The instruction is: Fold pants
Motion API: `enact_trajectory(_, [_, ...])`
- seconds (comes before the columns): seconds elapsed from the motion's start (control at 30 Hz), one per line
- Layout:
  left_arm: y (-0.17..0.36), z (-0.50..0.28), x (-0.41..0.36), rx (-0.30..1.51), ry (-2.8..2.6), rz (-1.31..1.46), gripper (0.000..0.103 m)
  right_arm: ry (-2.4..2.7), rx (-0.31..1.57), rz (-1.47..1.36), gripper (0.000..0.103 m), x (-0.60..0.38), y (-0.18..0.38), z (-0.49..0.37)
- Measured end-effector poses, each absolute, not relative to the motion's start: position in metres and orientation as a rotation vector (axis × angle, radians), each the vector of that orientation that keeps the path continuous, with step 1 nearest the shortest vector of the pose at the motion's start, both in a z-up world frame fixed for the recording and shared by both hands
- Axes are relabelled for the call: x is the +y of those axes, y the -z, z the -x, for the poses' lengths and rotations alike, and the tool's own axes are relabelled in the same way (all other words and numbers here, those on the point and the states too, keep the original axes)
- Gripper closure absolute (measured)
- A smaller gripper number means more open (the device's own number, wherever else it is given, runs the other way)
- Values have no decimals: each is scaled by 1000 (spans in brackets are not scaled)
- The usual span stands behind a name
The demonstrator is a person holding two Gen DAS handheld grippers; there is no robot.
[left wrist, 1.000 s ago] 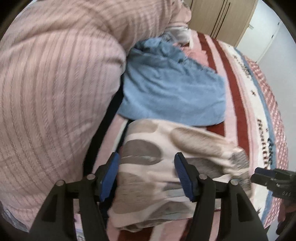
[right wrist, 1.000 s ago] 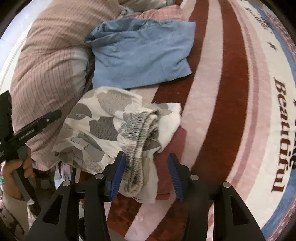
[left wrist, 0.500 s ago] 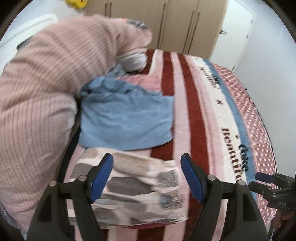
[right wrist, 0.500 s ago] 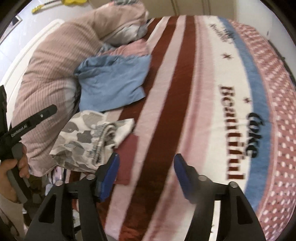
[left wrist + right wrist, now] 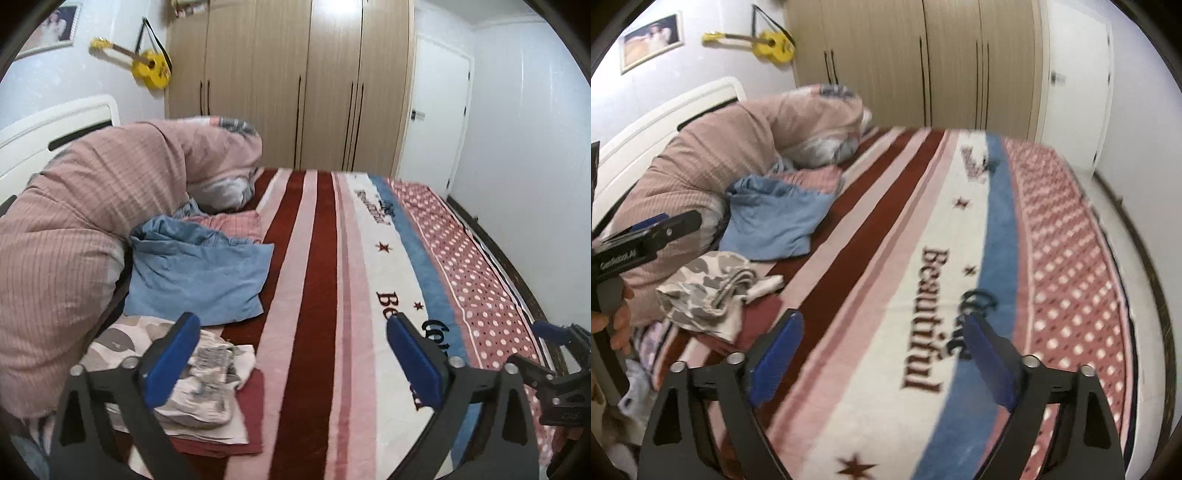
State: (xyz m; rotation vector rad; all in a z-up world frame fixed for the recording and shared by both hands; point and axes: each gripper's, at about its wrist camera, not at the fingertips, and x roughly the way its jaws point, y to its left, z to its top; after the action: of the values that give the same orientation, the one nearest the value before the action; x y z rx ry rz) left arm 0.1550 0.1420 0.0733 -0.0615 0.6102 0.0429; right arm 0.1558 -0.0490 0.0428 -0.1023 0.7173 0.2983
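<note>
Camo-print pants [image 5: 177, 373] are seen folded into a compact bundle at the near-left part of the bed, on top of a dark red folded cloth [image 5: 243, 417]. The elastic waistband [image 5: 733, 286] is turned toward the middle of the bed. Nothing is gripped on them.

Just beyond the pants, a crumpled light blue garment [image 5: 199, 277] is laid on the striped blanket [image 5: 314, 295]; the two are near, contact cannot be told. A bulky pink striped duvet [image 5: 74, 221] is piled along the left side, against the white headboard [image 5: 55, 125].

Left gripper [image 5: 293, 360]: jaws spread wide, nothing held, raised above the bed; its left pad is seen in front of the pants bundle. Right gripper [image 5: 882, 363]: jaws also spread wide, empty, held over the "Beautiful" lettering [image 5: 927, 321] of the blanket, well apart from the pants.

Background: wooden wardrobe [image 5: 295, 85], yellow toy guitar [image 5: 144, 66] and framed picture [image 5: 652, 40] on the wall, white door [image 5: 439, 118]. Right view is motion-blurred.
</note>
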Motion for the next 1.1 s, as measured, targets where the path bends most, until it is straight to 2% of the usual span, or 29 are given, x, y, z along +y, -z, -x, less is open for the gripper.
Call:
enact_trajectory(0.17, [-20, -134, 126, 524, -48, 48, 2, -292, 554, 155, 3, -68, -10, -129])
enact_trajectory(0.5, [53, -92, 116, 365, -45, 9, 1, -339, 336, 175, 2, -85, 72, -92])
enact_trajectory(0.73, [49, -58, 100, 280, -33, -10, 1, -347, 269, 169, 2, -95, 85, -62])
enact_trajectory(1.1, [29, -33, 79, 266, -3, -25, 1, -298, 266, 113, 1, -124, 73, -22])
